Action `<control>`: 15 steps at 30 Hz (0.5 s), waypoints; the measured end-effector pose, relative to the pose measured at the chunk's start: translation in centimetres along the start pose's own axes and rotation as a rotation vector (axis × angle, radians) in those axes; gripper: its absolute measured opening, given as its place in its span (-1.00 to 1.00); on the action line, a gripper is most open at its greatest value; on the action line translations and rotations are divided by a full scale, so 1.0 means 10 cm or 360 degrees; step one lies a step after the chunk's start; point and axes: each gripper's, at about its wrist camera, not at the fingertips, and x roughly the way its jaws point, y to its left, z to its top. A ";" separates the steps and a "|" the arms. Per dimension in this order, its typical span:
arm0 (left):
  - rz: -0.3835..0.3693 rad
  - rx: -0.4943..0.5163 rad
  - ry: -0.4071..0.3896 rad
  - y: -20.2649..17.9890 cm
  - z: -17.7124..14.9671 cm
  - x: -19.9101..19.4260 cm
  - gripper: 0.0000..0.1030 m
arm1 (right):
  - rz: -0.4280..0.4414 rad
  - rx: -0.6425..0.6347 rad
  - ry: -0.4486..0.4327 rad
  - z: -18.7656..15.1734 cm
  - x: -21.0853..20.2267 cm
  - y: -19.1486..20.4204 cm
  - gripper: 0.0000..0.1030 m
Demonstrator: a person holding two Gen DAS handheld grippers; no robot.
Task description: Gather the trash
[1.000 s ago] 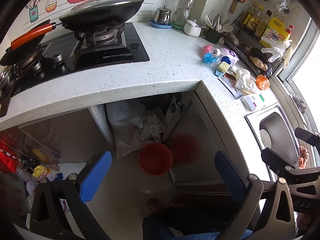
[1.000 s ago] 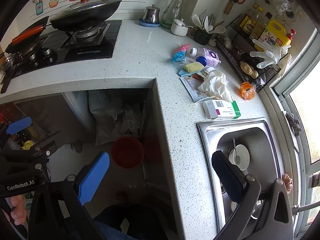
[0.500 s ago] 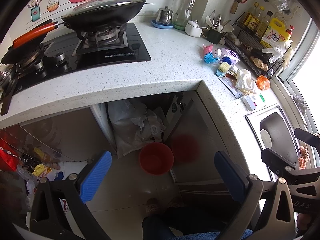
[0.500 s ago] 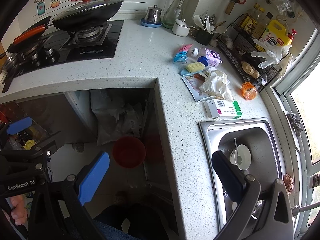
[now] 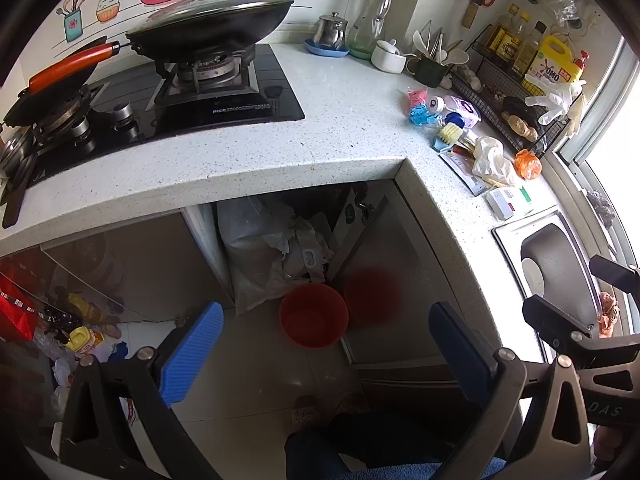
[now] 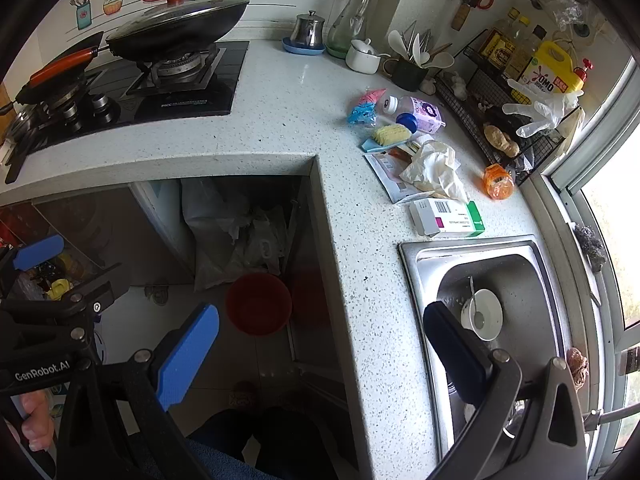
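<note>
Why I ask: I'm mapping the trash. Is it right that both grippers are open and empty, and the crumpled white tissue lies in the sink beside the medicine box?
Not quite. The crumpled white tissue lies on the counter, not in the sink, as the right wrist view shows. The medicine box is beside it, and the left gripper and right gripper are open and empty.

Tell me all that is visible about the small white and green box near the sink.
The box is a flat carton, seemingly cardboard, white with a green end and a magenta patch on its printed label. It lies flat on the speckled countertop, between the sink rim and the crumpled white plastic. One end flap looks open.
</note>
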 end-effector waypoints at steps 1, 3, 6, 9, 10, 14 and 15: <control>-0.0001 -0.0001 0.0000 0.00 0.00 0.00 0.98 | 0.0000 0.0000 0.0002 0.00 0.00 0.00 0.99; 0.0000 0.0000 -0.0001 -0.01 0.00 0.00 0.98 | 0.0001 0.0000 0.0004 -0.01 0.00 0.01 0.99; -0.0002 0.0002 0.0001 0.00 -0.02 0.00 0.98 | -0.0001 -0.0002 0.0006 -0.01 0.00 0.01 0.99; -0.0004 0.0001 0.0003 0.01 -0.02 0.00 0.98 | -0.0002 -0.0005 0.0005 -0.01 0.00 0.01 0.99; -0.0004 0.0001 0.0002 0.01 -0.02 0.00 0.98 | -0.0001 -0.0005 0.0004 -0.01 0.00 0.01 0.99; -0.0006 -0.0004 0.0001 0.01 -0.03 0.00 0.98 | 0.0003 -0.0008 0.0005 0.00 0.01 0.02 0.99; -0.0006 -0.0007 0.0002 0.00 -0.03 0.00 0.98 | 0.0002 -0.0008 0.0004 0.00 0.01 0.03 0.99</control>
